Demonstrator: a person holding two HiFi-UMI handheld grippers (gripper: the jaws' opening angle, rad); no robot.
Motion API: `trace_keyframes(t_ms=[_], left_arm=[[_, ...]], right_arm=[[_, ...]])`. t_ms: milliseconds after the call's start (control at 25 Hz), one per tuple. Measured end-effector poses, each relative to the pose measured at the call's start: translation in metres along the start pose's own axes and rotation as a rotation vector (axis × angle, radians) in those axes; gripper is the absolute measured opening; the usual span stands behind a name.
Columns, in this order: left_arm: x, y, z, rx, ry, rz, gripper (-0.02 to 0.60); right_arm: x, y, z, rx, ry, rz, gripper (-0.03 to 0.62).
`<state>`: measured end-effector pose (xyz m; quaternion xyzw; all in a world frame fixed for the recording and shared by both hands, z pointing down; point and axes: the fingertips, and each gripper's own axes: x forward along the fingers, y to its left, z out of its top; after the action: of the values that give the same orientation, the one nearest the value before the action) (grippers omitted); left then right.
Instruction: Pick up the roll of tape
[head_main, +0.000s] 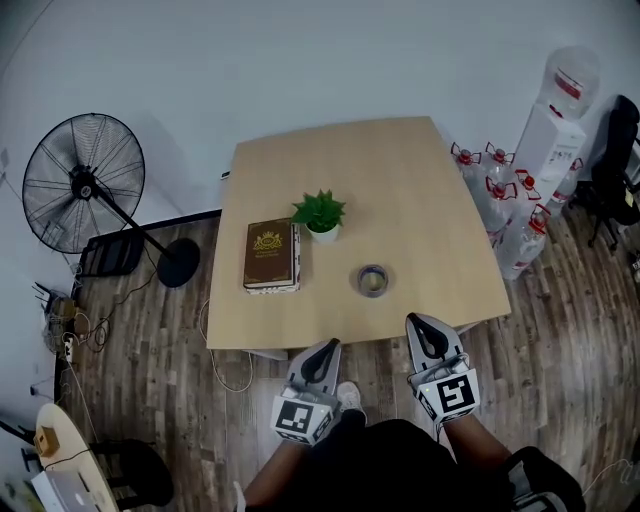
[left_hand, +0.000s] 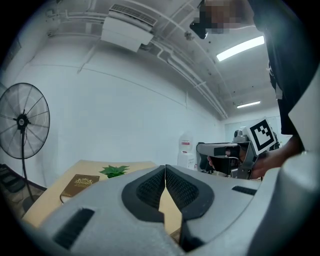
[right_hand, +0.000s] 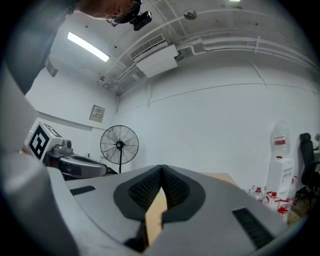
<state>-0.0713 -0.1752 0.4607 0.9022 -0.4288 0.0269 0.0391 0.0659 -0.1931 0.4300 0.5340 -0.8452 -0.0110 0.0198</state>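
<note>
Lying flat, hole up, roll of tape (head_main: 373, 281) sits near front edge of tabletop (head_main: 400, 190): rim offers a pinch. Both left tool (head_main: 324, 348) and right tool (head_main: 421, 324) are pressed together, empty, short of it; one must spread first.

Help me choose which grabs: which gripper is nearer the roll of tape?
Right. The right gripper is at the table edge, right of the roll of tape; the left gripper is farther back, left.
</note>
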Motion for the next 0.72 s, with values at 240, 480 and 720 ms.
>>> trace_keyframes(t_ms=[240,480,720], left_arm=[[0.026,0.050,0.008,-0.014,-0.009,-0.004,0.008],[0.052,0.085,0.023,-0.006,-0.044,-0.027,0.008],[0.065,0.105,0.018,-0.022,-0.036,-0.057,0.008]], right_arm=[[0.061,0.003,0.000,-0.022,0.020,0.016,-0.008],[0.103,-0.006,-0.004,-0.041,0.063,-0.024,-0.006],[0.126,-0.010,-0.011,-0.044,0.102,-0.048,-0.006]])
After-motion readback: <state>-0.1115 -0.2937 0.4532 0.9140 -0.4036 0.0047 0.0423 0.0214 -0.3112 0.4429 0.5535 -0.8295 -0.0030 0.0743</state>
